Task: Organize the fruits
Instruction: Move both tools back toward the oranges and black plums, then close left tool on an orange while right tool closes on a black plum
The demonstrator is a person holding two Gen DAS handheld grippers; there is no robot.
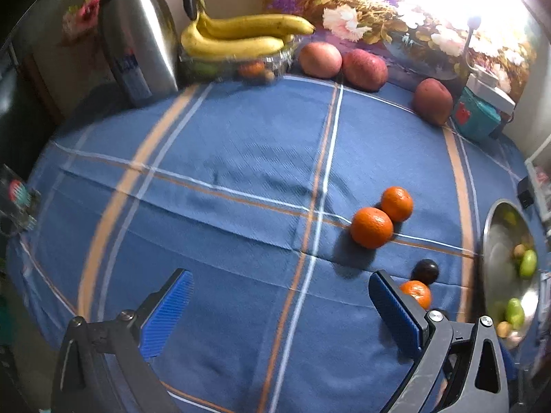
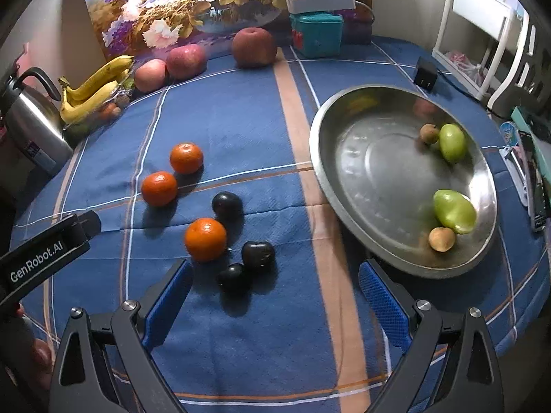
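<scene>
Three oranges lie on the blue cloth: two side by side (image 2: 186, 158) (image 2: 159, 188) and one nearer (image 2: 205, 239). Three dark plums (image 2: 227, 205) (image 2: 258, 254) (image 2: 234, 276) lie around it. A steel bowl (image 2: 347, 186) at the right holds two green fruits (image 2: 454, 211) and two small brown ones (image 2: 442, 239). My right gripper (image 2: 275, 278) is open and empty, just short of the nearest plums. My left gripper (image 1: 280, 284) is open and empty above bare cloth, with the two oranges (image 1: 372, 227) ahead to its right. Its body (image 2: 44, 251) shows at the left of the right wrist view.
Three red apples (image 2: 254, 46) line the back edge before a flower picture. Bananas (image 2: 93, 93) lie on a clear tray beside a steel thermos (image 2: 31, 124). A teal box (image 2: 318, 34) stands at the back; a black adapter (image 2: 426, 75) and white chair are at the right.
</scene>
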